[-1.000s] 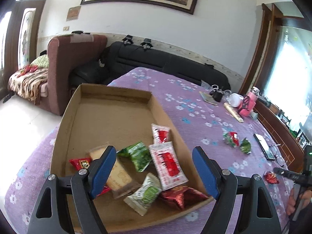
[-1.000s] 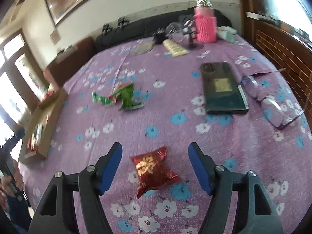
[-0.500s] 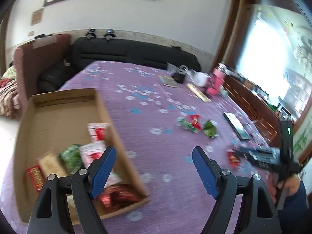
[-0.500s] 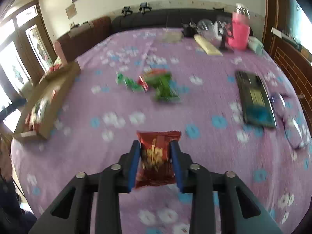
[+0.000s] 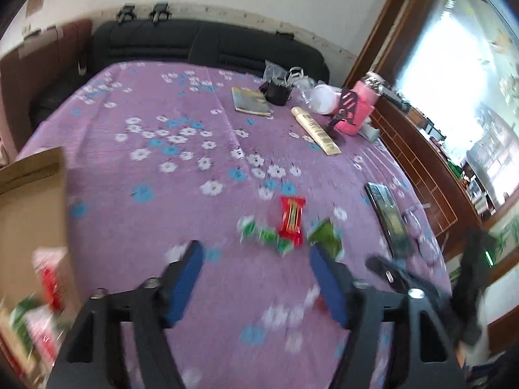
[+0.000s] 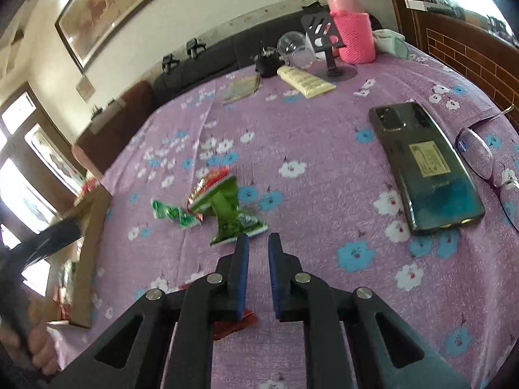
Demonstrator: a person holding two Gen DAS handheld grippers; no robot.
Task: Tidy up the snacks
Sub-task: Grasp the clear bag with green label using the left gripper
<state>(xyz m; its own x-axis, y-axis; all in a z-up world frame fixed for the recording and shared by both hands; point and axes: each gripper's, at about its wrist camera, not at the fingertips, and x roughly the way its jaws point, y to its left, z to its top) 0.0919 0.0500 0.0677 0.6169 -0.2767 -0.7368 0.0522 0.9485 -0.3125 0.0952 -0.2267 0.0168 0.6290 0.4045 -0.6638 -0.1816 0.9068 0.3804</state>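
My left gripper's [image 5: 254,249] empty jaws are closing with the red packet [image 5: 293,217] lying lengthwise just ahead, while my right gripper [image 6: 258,237], pressed together on nothing, is pointing at the green packet [image 6: 227,210] just beyond its tips.

surface: purple floral tablecloth [image 6: 324,149] | on it: snack packets [image 6: 223,207], phone [image 6: 425,165], cardboard box [image 6: 90,243]

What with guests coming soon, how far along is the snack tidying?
Done: several packets lie in the cardboard box. In hand: the right hand-held gripper is shut over a dark red packet, grip unclear; the left hand-held gripper is empty, jaws closing. Left: a bright red packet and two green packets on the table.
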